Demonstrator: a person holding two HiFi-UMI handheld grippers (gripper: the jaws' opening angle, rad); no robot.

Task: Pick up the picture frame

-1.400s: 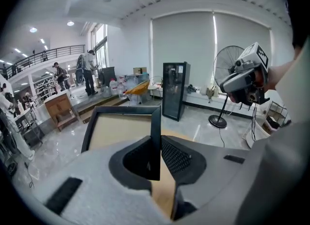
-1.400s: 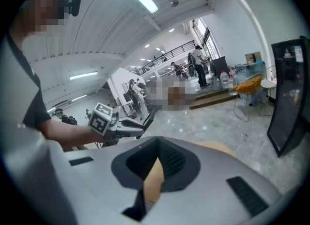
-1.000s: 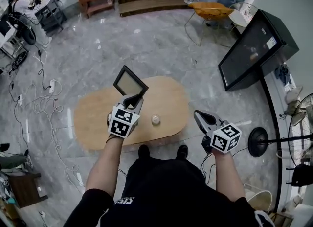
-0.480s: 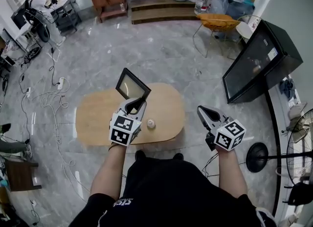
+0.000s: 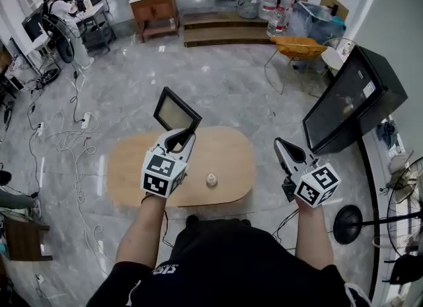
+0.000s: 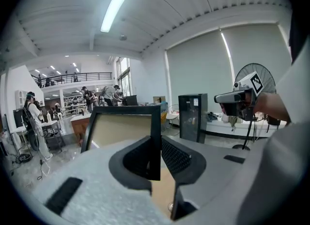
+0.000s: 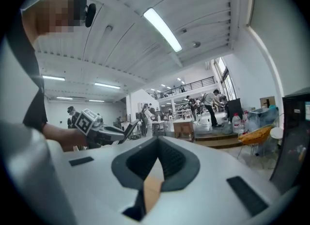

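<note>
Left gripper (image 5: 177,139) was clamped on one side rail of the picture frame (image 5: 173,110), which stood upright in the air above the table (image 5: 228,143). Right gripper (image 5: 283,148) was closed on nothing, off to the side. Risk, as judged: with only one edge pinched, the frame could pivot, slip out and drop.

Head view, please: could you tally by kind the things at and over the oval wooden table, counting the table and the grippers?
Picture frames: 1, the picture frame, clamped in the left gripper
Grippers: 2, the left gripper and the right gripper, which holds nothing
Small round objects: 1, the small round object on the tabletop
Tables: 1, the oval wooden table
Total: 5
</note>
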